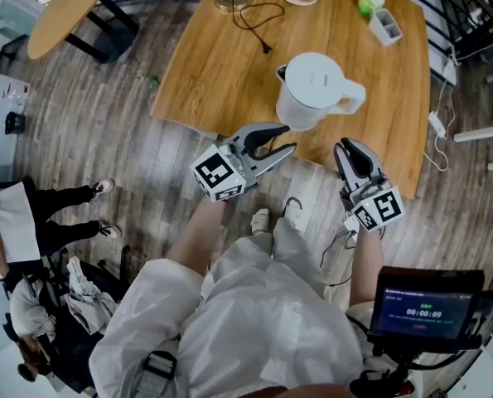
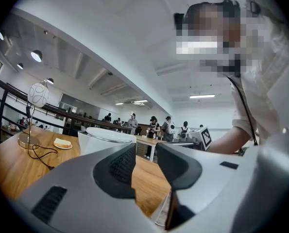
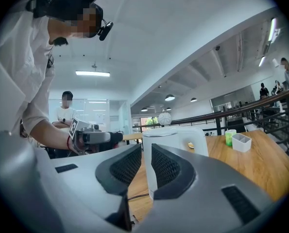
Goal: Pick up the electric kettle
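Nothing lifted yet. The kettle [image 1: 312, 89] stands upright on the table [image 1: 205, 65], close to the near edge, with its handle [image 1: 355, 98] out to the person's right. The left gripper [image 1: 289, 138] has its jaws a little apart and empty. The right gripper [image 1: 351, 149] has its jaws a narrow slit apart, also empty. Both sit at the table edge just short of the kettle, probably not touching it, though the head view is steep. Still to do: reach, clamp, lift. There is bare wood all round the kettle; the cord [image 1: 265, 48], cup [image 1: 369, 2] and box [image 1: 385, 26] are well apart. A nudge toward the near edge could drop it.
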`<action>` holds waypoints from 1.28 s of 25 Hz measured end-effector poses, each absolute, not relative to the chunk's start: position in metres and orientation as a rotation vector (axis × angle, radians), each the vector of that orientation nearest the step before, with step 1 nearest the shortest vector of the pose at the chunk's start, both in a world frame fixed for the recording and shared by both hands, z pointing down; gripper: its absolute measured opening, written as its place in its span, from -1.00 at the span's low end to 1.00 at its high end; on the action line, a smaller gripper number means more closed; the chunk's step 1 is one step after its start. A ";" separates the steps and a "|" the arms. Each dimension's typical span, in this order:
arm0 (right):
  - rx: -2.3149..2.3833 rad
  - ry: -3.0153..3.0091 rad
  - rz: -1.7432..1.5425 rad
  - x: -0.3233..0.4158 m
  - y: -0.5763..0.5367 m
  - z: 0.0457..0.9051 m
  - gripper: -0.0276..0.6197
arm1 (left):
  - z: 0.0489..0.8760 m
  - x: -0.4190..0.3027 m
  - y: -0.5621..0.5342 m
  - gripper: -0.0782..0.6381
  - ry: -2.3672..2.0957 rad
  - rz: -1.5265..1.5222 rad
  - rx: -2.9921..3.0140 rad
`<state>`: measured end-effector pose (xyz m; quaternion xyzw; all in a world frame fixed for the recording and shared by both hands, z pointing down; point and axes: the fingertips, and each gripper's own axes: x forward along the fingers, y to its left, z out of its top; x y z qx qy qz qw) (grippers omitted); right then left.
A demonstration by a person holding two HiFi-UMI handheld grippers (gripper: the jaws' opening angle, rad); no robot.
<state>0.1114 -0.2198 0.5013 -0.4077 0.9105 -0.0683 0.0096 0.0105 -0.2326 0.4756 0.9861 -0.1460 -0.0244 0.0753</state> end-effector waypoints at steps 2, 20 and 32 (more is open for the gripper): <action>-1.273 2.847 -0.214 0.111 -0.220 0.502 -0.74 | 0.476 0.010 -0.233 -0.42 -0.436 -0.069 2.957; -1.316 2.852 -0.237 0.123 -0.229 0.513 -0.32 | 0.491 0.006 -0.247 0.16 -0.432 -0.050 2.929; -1.332 2.867 -0.258 0.134 -0.240 0.521 -0.19 | 0.504 -0.001 -0.272 0.34 -0.471 -0.047 2.911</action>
